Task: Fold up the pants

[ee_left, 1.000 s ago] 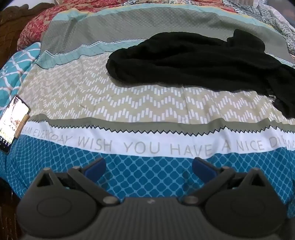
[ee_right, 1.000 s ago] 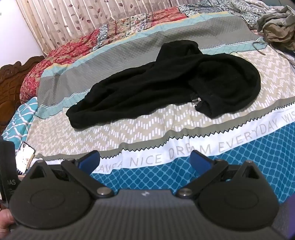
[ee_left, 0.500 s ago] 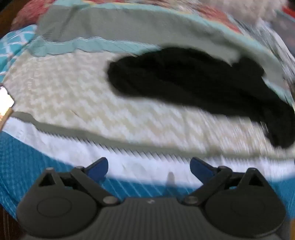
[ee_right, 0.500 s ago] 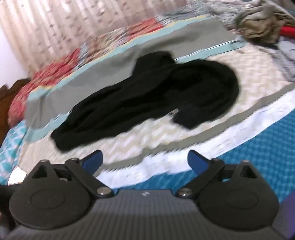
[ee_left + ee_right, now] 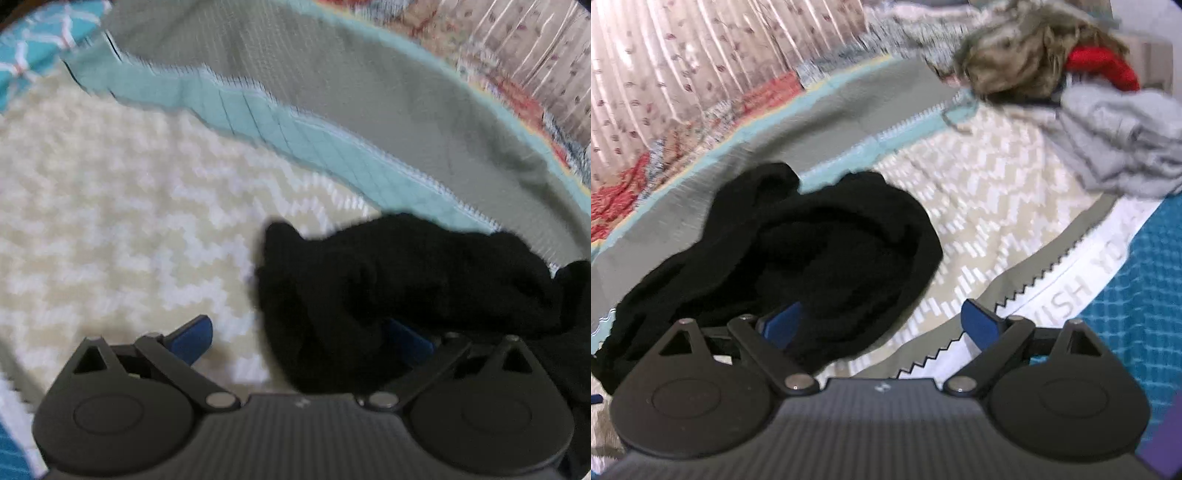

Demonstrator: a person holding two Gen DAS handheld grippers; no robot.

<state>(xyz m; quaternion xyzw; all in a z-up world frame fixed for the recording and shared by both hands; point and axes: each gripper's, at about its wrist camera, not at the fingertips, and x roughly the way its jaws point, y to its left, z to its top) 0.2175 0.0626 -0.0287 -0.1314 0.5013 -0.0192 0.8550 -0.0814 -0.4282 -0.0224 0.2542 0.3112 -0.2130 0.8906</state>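
Black pants [image 5: 406,273] lie crumpled on the patterned bedspread. In the left wrist view, my left gripper [image 5: 299,341] is open, with the leg end of the pants lying between its blue fingertips [image 5: 190,338], the right one partly hidden by cloth. In the right wrist view, the pants [image 5: 812,251] bunch at the waist end. My right gripper [image 5: 882,321] is open, its left fingertip [image 5: 783,321] over the cloth edge and its right one over bare bedspread.
A pile of other clothes, brown [image 5: 1015,55], red [image 5: 1104,66] and grey [image 5: 1119,136], lies at the far right of the bed. A curtain [image 5: 683,66] hangs behind the bed. The bedspread [image 5: 110,221] stretches to the left.
Both grippers have moved forward and down to the pants: the left to the leg end, the right to the waist end. Both stay open.
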